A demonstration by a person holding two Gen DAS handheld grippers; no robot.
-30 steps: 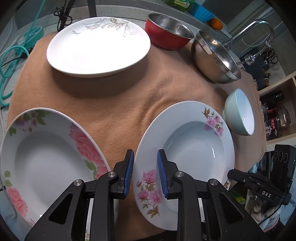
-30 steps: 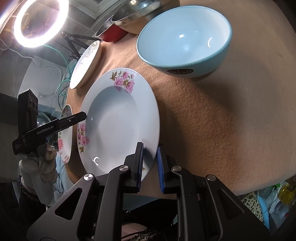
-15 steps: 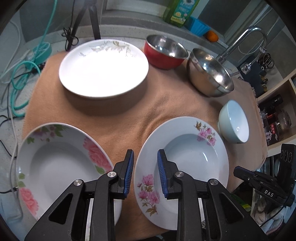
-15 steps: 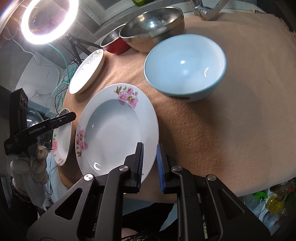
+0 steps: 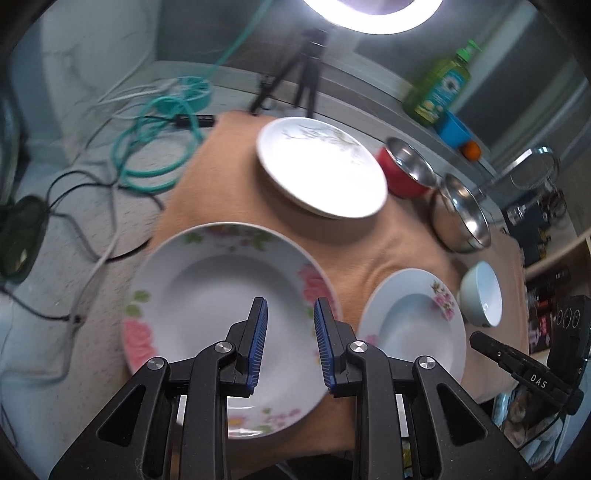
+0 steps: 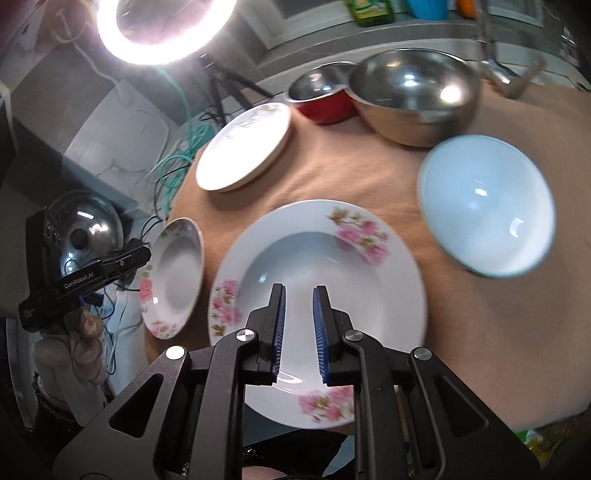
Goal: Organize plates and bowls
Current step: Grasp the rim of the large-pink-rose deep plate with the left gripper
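Note:
My left gripper (image 5: 290, 306) hovers over a deep plate with large pink roses (image 5: 207, 295), jaws a little apart and empty. My right gripper (image 6: 298, 291) hangs above a second deep plate with small pink flowers (image 6: 317, 258), jaws almost together with nothing between them. Both plates lie flat on the tan cloth (image 5: 229, 192). Further back sit a white plate with a brown sprig (image 5: 321, 170), a red bowl (image 5: 406, 170) and a steel bowl (image 5: 461, 218). A pale blue bowl (image 6: 487, 206) stands right of the small-flower plate.
A ring light (image 6: 162, 26) on a tripod (image 5: 306, 74) stands behind the cloth. Teal cable coils (image 5: 155, 147) and dark wires lie on the counter to the left. A green soap bottle (image 5: 439, 88) and a tap (image 5: 524, 162) are at the back right.
Both grippers have risen and pulled back. The left one has swung from the small-flower plate to above the rose plate. The right one now sits over its plate's middle, not its rim. Jaw gaps are unchanged.

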